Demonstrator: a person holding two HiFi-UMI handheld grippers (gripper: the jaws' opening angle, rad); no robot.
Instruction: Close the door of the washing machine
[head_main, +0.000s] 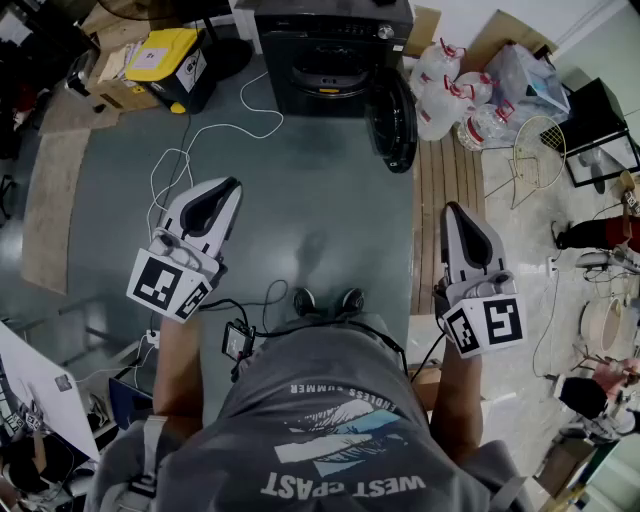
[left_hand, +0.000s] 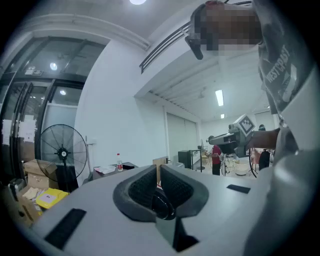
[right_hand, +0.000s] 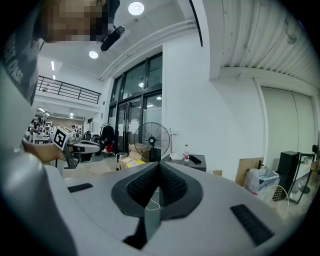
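The black washing machine (head_main: 330, 55) stands at the far end of the grey floor, in the head view. Its round door (head_main: 392, 120) hangs swung out to the machine's right side. My left gripper (head_main: 232, 186) is held low over the floor, well short of the machine and to its left, with the jaws together and nothing gripped. My right gripper (head_main: 452, 208) floats near the floor's right edge, below the door and apart from it, also shut and empty. In the left gripper view the pads (left_hand: 142, 187) nearly meet at the tip.
A yellow and black box (head_main: 170, 60) and cardboard sit left of the machine. Large water bottles (head_main: 455, 95) and a wire basket (head_main: 540, 150) lie to its right, past a strip of wooden planks (head_main: 450, 180). A white cable (head_main: 200, 140) snakes across the floor.
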